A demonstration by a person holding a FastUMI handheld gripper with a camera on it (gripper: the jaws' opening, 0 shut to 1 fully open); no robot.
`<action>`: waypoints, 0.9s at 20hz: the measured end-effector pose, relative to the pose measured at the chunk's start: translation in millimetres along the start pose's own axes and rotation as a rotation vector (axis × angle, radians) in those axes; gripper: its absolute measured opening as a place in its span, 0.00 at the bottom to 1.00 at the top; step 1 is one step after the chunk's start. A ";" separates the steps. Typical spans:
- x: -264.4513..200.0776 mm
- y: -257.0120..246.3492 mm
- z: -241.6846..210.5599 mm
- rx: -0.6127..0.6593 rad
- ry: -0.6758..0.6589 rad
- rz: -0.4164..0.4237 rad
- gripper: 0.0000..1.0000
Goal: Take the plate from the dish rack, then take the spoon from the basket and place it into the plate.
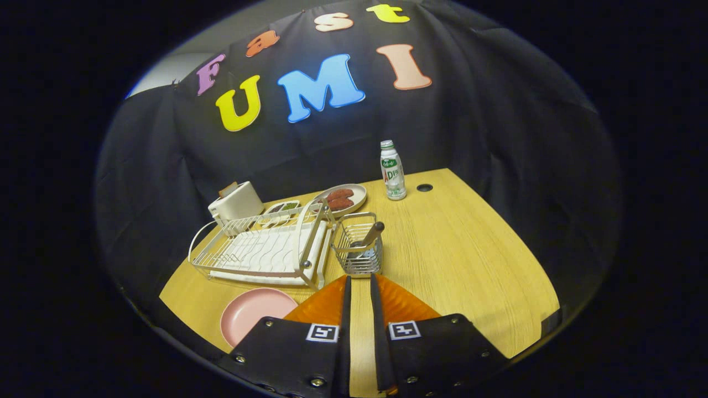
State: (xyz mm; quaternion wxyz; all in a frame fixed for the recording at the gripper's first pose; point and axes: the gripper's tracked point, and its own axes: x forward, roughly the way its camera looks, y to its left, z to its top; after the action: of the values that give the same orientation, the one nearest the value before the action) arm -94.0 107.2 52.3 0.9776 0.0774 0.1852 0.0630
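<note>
A pink plate (255, 318) lies flat on the wooden table (470, 265), in front of the white dish rack (260, 251) and left of my fingers. The wire basket (358, 244) hangs on the rack's right end, just ahead of my fingertips. The spoon (369, 236) stands in it, its wooden handle leaning to the right. My gripper (359, 279) is open by a narrow gap. Nothing is between the orange fingers (326, 304), and table shows through the gap.
Behind the rack stand a white toaster (237, 202), a small divided dish (281, 209) and a beige plate with two sausages (343, 199). A white drink bottle (392, 171) stands farther back, next to a round hole (424, 187) in the table.
</note>
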 end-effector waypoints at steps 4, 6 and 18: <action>7.4 -5.7 16.5 -0.071 -0.099 0.002 0.25; 14.9 -9.7 23.9 -0.110 -0.153 -0.005 0.27; 76.1 -22.3 37.8 -0.080 -0.247 -0.005 0.27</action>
State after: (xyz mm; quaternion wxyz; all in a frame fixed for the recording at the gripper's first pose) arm -7.5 92.1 56.3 0.9954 0.0450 0.0607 0.0581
